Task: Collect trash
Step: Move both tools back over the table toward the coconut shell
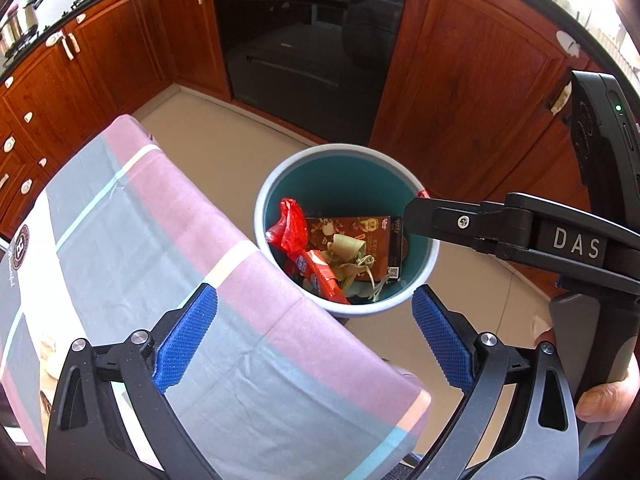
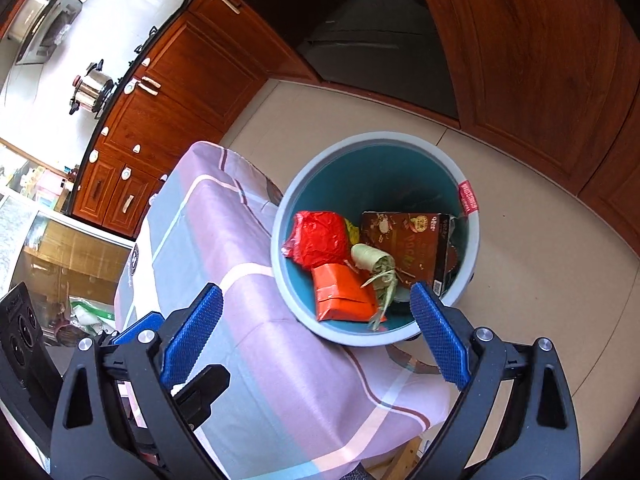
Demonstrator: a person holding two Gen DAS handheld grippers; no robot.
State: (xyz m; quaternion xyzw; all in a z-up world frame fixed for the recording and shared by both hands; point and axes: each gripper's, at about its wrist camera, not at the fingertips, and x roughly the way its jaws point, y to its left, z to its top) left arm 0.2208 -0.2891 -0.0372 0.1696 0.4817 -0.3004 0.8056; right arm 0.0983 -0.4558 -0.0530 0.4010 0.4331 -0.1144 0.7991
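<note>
A round bin [image 1: 267,184] with a grey rim and teal inside stands on the floor beside the table; it also shows in the right wrist view [image 2: 472,248]. It holds a red plastic bag [image 1: 289,227], an orange wrapper [image 2: 342,298], a brown box [image 2: 408,240] and crumpled pale paper [image 2: 370,258]. My left gripper [image 1: 316,330] is open and empty above the table's corner, near the bin. My right gripper [image 2: 318,326] is open and empty above the bin's near edge. In the left wrist view the right gripper's black arm [image 1: 500,226] reaches over the bin.
A table with a pink, grey and blue checked cloth [image 1: 168,232] sits left of the bin. Wooden cabinets [image 1: 472,80] and a black oven [image 1: 308,52] stand behind. The floor is beige tile [image 2: 540,280]. A steel pot [image 2: 90,90] sits on the stove.
</note>
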